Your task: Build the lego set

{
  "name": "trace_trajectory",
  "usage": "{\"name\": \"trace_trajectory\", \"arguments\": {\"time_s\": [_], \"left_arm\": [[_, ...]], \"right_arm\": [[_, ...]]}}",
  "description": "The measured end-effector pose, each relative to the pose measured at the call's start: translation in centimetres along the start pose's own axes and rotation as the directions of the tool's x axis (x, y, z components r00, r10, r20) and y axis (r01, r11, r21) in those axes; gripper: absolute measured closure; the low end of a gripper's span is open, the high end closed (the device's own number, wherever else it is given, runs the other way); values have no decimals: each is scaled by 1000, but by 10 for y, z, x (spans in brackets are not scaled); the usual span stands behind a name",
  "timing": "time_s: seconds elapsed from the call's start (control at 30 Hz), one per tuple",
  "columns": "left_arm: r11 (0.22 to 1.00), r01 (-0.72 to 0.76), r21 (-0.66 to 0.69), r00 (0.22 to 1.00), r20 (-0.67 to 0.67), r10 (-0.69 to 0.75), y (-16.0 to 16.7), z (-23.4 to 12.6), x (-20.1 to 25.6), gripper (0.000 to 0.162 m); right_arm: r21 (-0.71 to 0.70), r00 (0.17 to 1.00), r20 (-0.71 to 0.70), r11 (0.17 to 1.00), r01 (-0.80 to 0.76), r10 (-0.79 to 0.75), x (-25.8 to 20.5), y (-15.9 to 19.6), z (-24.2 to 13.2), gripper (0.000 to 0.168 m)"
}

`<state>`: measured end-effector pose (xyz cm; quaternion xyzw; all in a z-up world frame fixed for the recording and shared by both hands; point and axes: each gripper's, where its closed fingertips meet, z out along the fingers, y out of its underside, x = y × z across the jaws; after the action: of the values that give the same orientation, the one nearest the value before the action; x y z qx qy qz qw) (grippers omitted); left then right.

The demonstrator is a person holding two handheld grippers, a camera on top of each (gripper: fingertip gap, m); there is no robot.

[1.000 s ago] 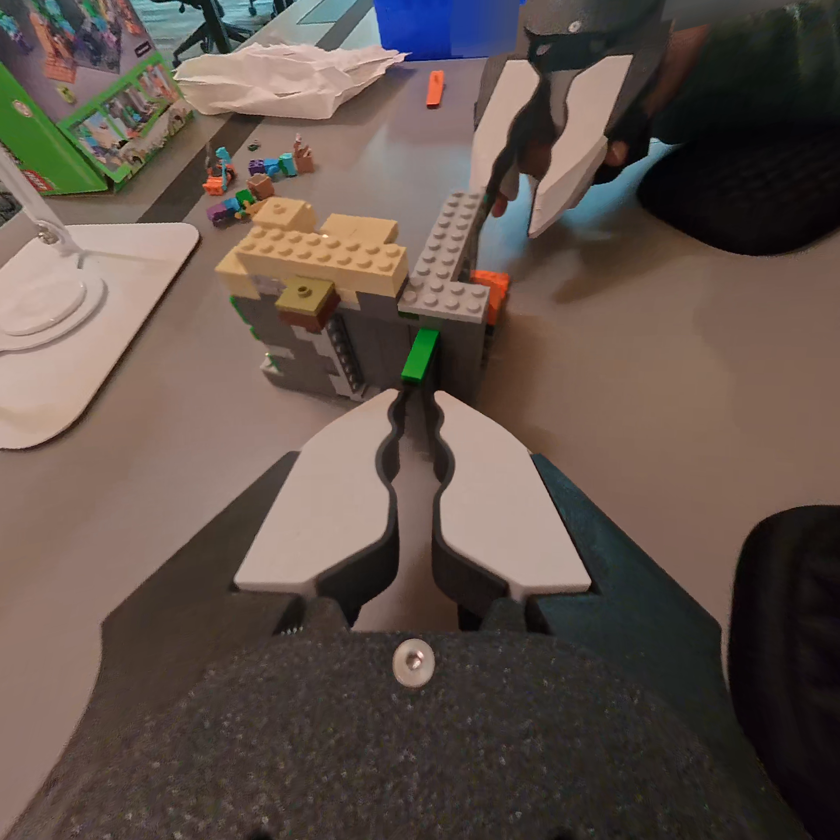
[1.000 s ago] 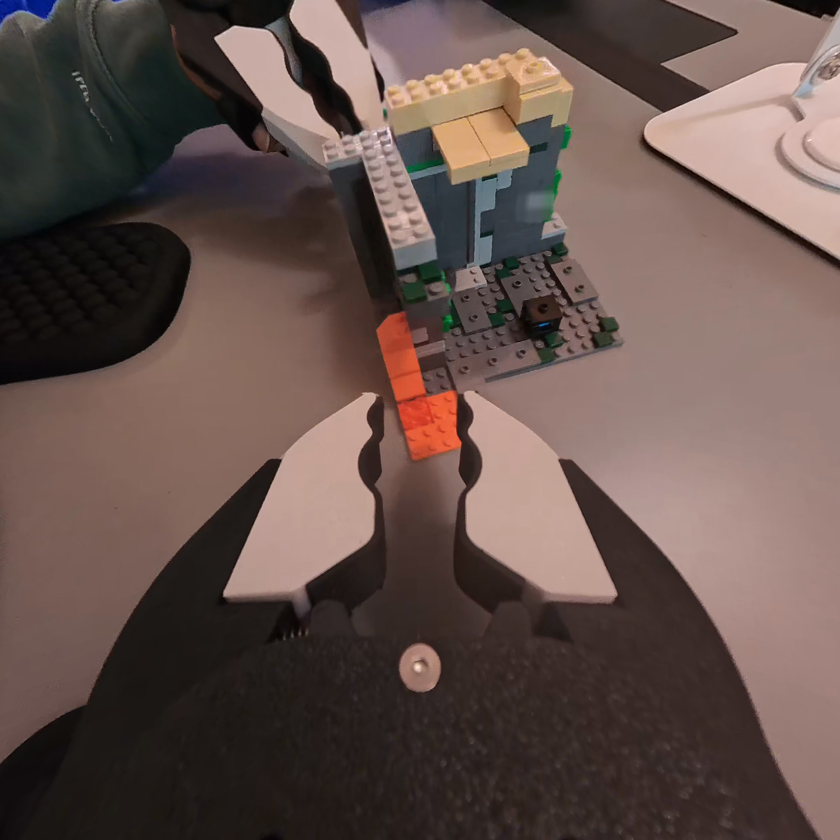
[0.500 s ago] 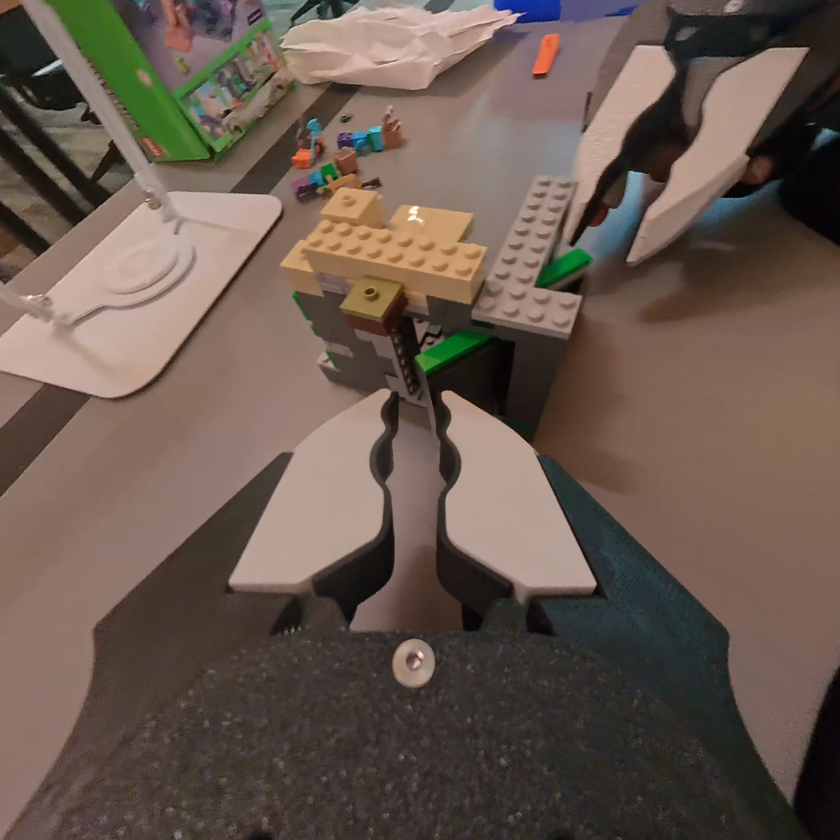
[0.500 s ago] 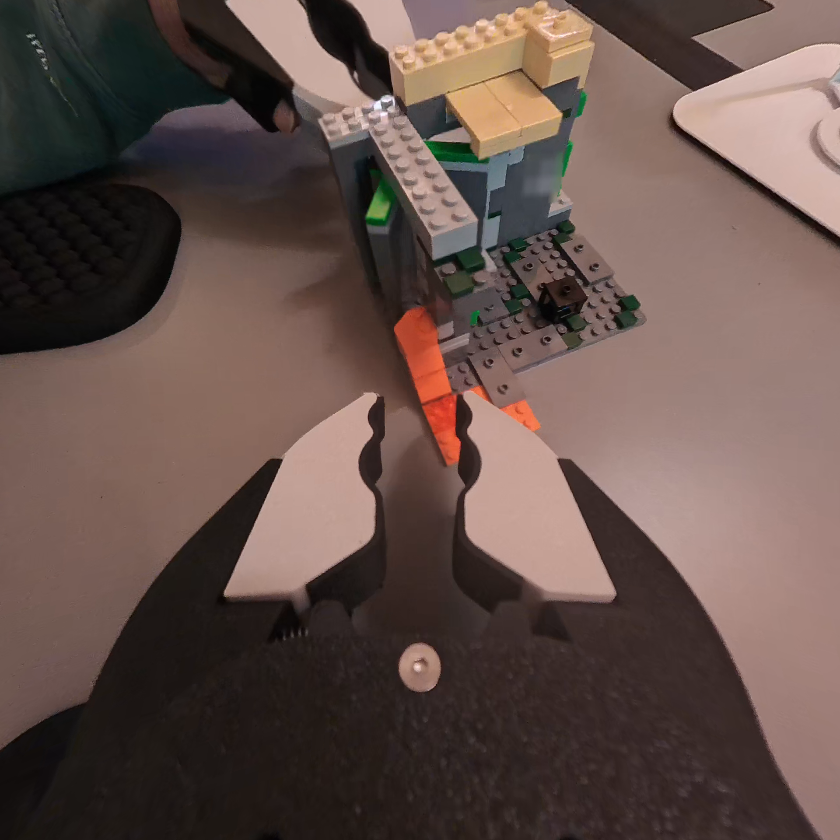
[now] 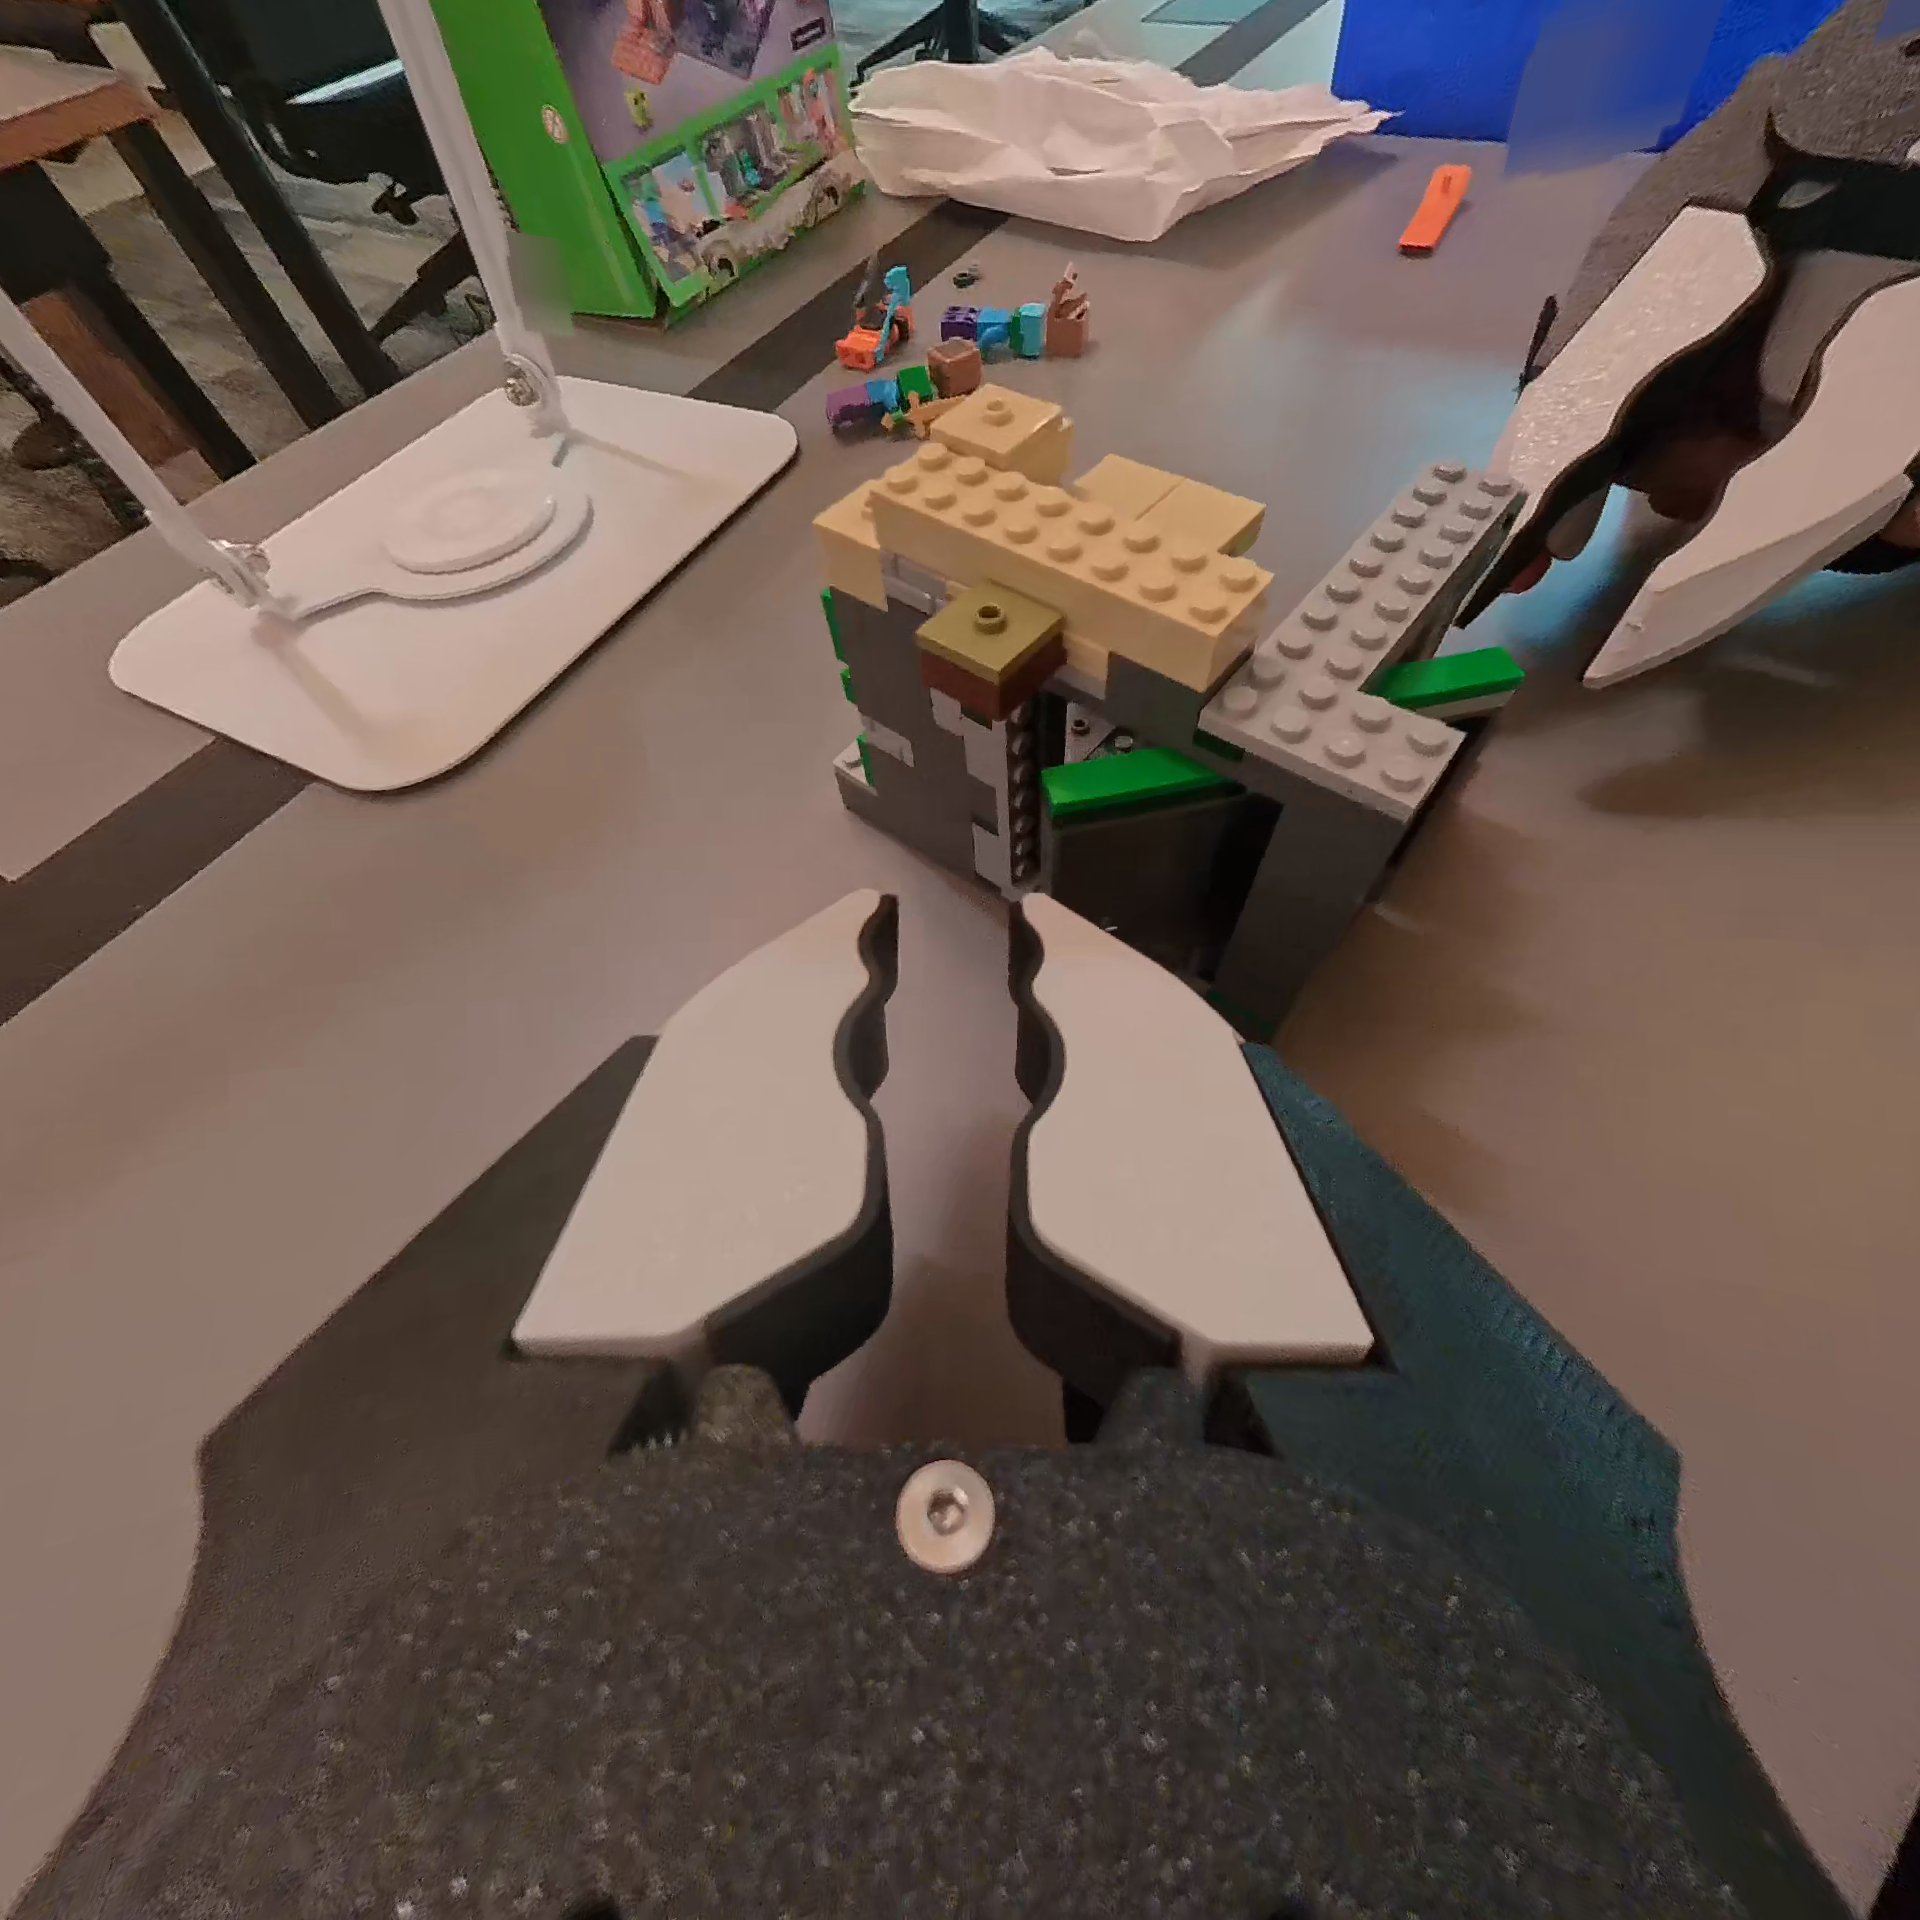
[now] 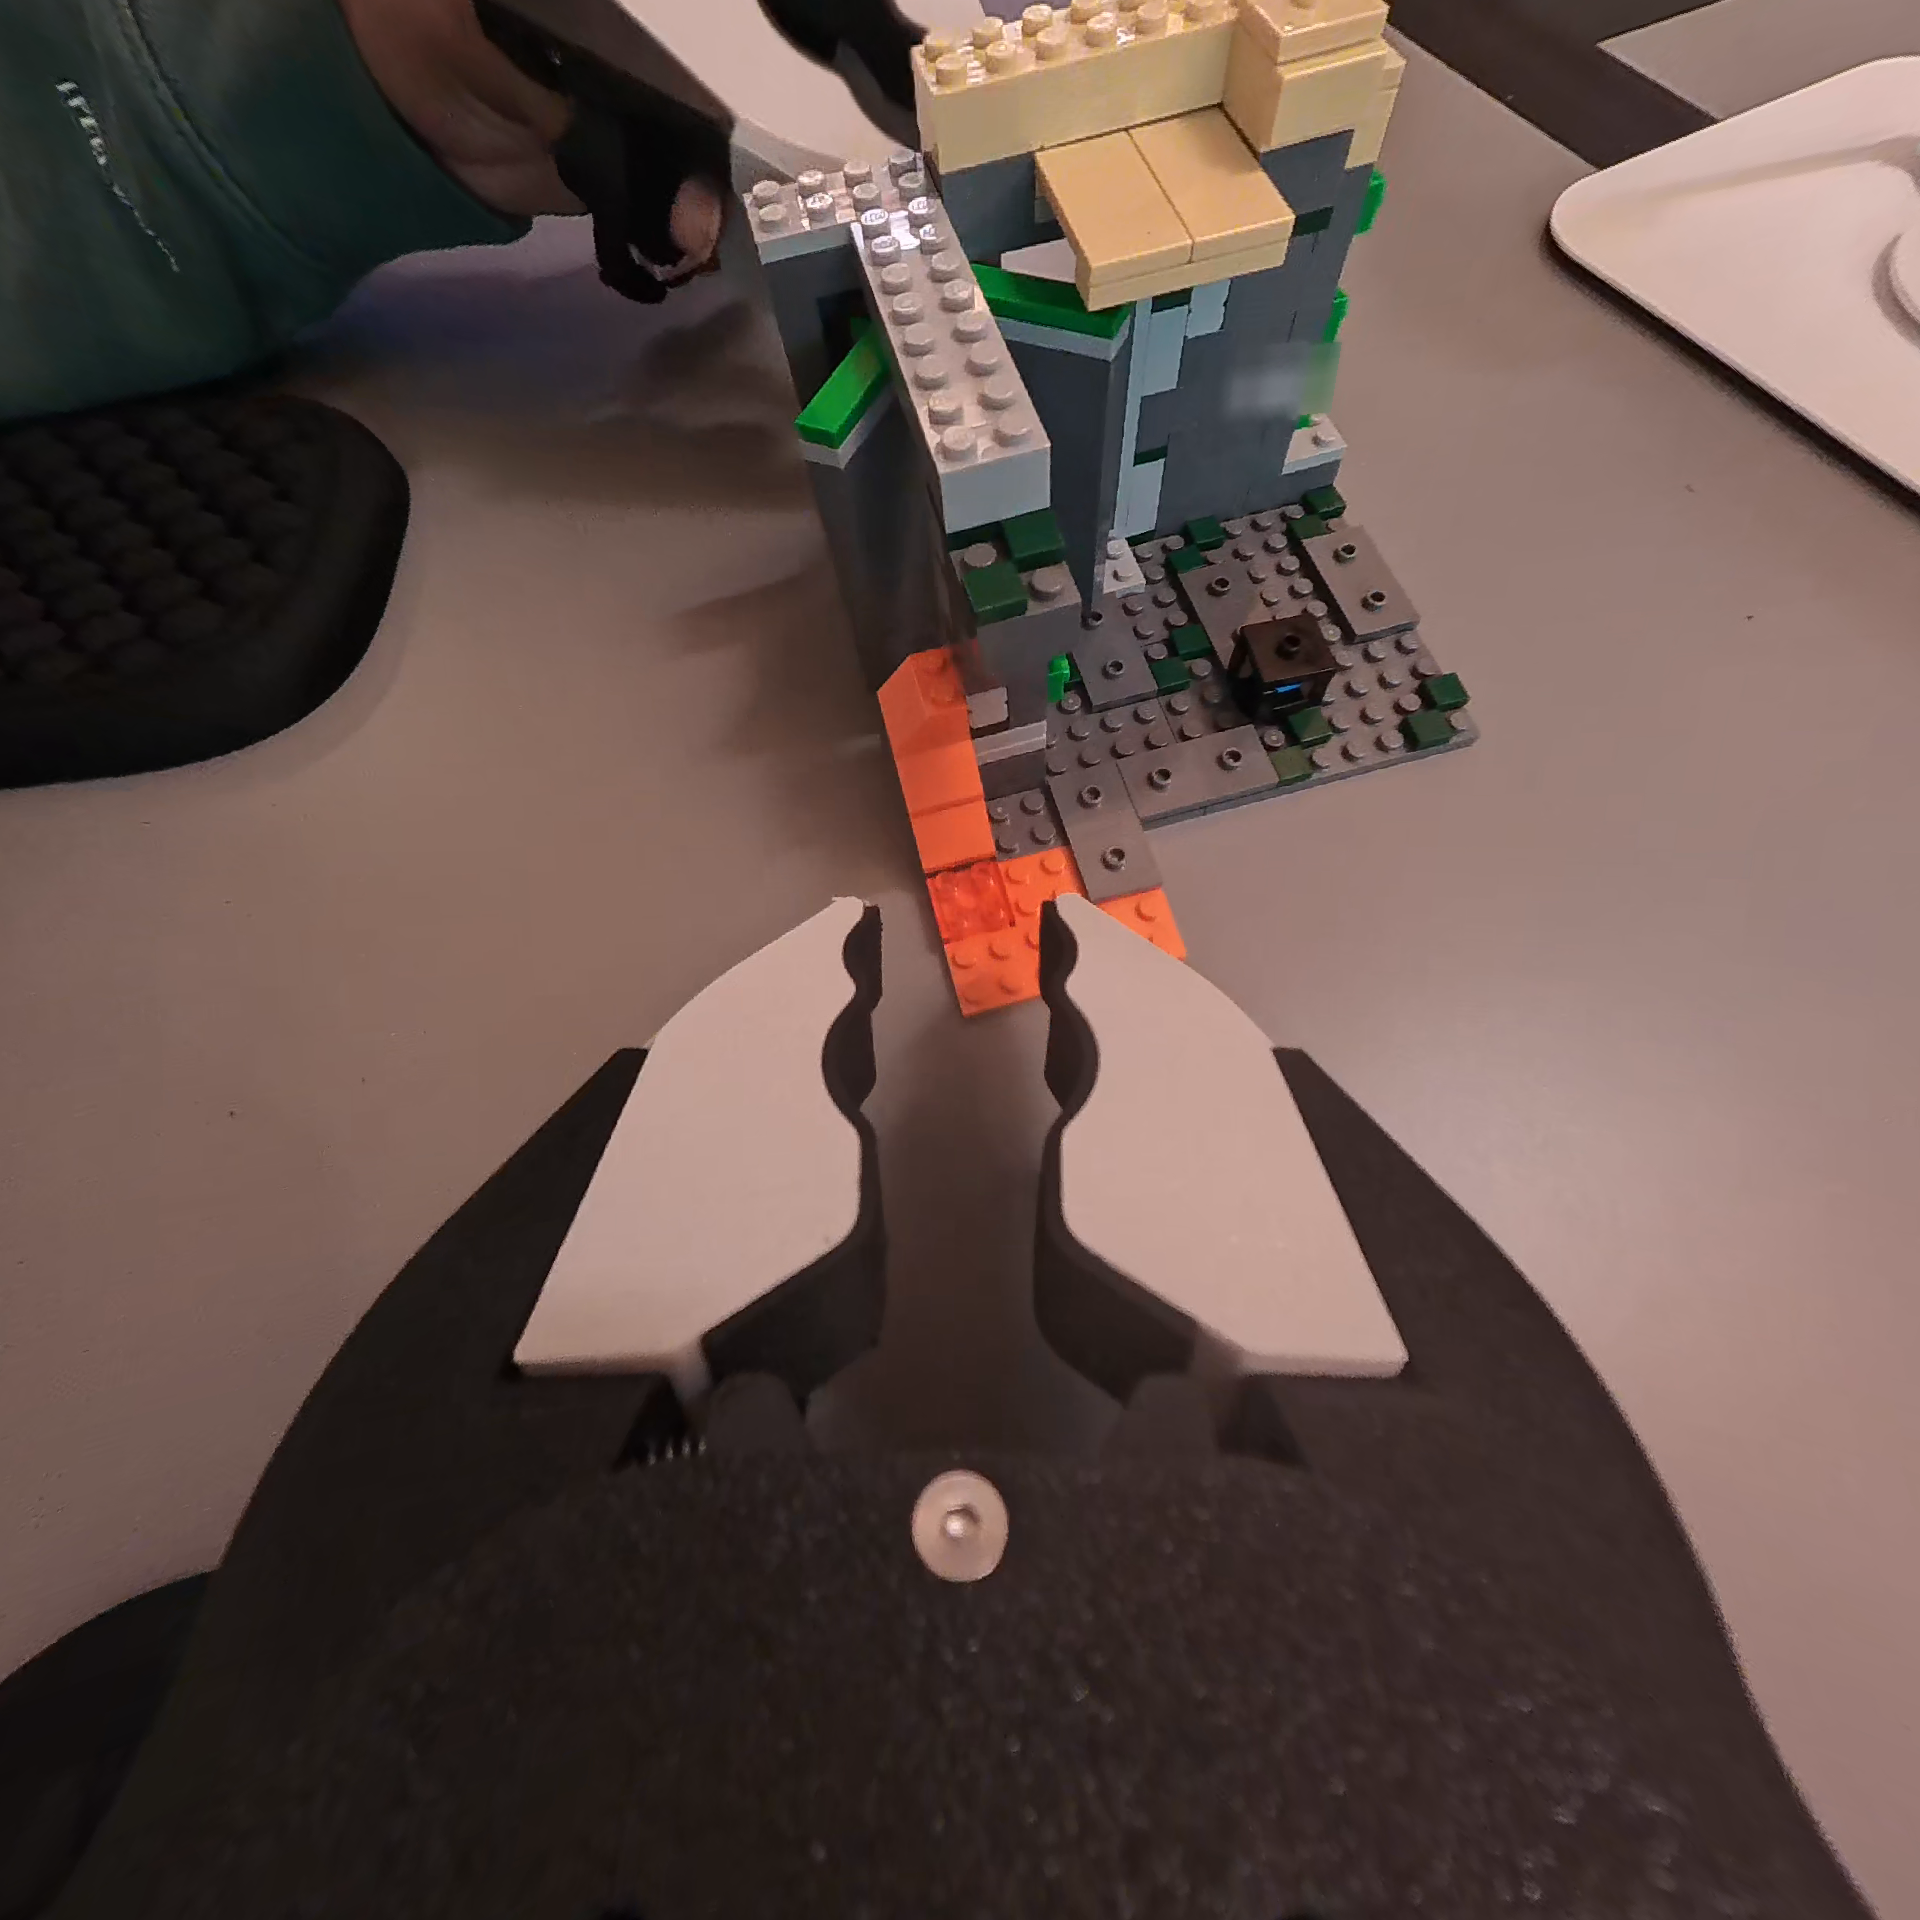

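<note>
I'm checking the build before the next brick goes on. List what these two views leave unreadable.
- Left wrist view: the gap under the light grey plate of the lego build is too dark to read.
- Left wrist view: the loose small pieces are too small to identify.
- Right wrist view: the left hand-held gripper is cut off by the top edge and hidden behind the build.
- Right wrist view: a blurred patch covers part of the grey wall.

Lego build: glossy moulded plastic, studded. Counter: smooth matt grey. Left gripper fingers: smooth matt light-grey plastic on a grainy dark body with a metal screw. Behind the build: crumpled white paper, printed cardboard box.
</note>
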<state>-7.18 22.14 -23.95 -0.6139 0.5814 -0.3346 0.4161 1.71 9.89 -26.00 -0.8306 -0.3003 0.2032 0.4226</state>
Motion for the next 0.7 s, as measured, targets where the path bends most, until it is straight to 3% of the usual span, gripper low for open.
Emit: {"name": "trace_trajectory", "arguments": {"time_s": [0.53, 0.7], "left_arm": [[999, 25, 31, 1000, 9, -25, -14, 23, -1, 146], [999, 19, 29, 1000, -7, -19, -12, 16, 1, 145]], "right_arm": [[-9, 1000, 10, 1000, -2, 2, -2, 3, 3, 140], [-4, 1000, 3, 1000, 2, -2, -2, 2, 1, 140]]}}
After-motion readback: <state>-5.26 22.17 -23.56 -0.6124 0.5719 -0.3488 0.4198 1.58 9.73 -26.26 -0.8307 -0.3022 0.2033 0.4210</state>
